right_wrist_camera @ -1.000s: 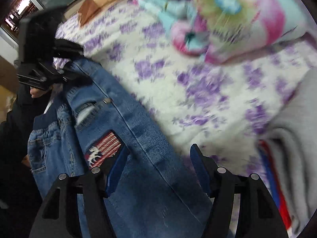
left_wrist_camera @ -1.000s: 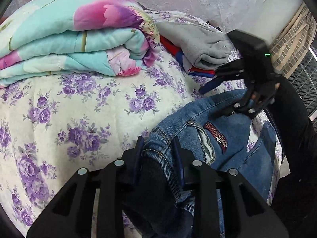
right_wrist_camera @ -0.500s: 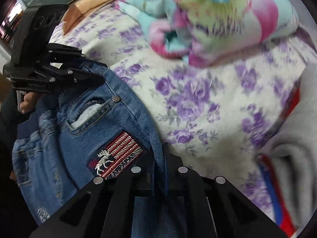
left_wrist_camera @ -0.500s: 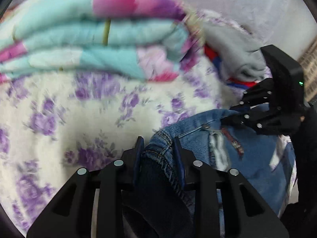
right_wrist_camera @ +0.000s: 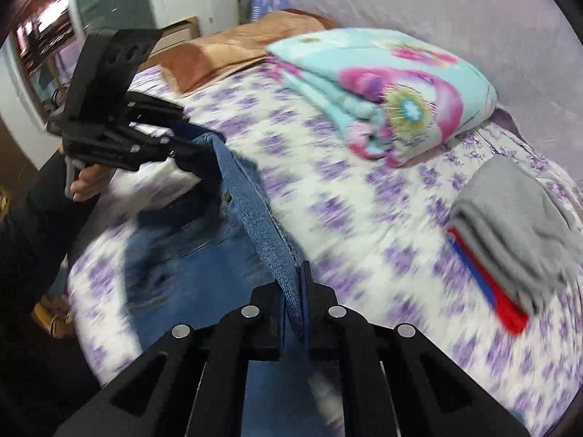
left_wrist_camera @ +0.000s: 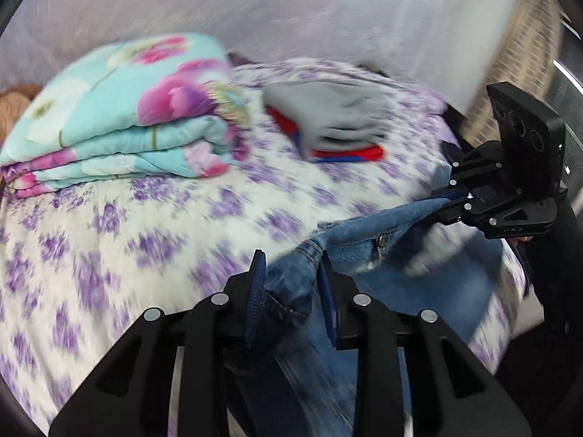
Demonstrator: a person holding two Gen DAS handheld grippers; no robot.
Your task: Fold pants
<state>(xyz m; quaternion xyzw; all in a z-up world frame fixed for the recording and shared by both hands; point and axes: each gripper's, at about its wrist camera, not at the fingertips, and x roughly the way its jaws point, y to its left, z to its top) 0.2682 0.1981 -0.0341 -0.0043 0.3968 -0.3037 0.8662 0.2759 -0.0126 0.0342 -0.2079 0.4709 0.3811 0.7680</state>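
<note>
Jeans (left_wrist_camera: 368, 235) are now stretched taut above the floral bedsheet (left_wrist_camera: 153, 240), raised since a second ago; waistband is clamped by left gripper (left_wrist_camera: 291, 291) and right gripper (right_wrist_camera: 295, 302).

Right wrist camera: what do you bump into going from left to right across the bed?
Black left gripper pinching the blue denim jeans → white bedspread with purple flowers → folded turquoise quilt with pink flowers → folded grey garment on red and blue cloth.

Black grippers, silver screws, blue-padded fingers (left_wrist_camera: 257, 291), dark sleeve (right_wrist_camera: 40, 211)
</note>
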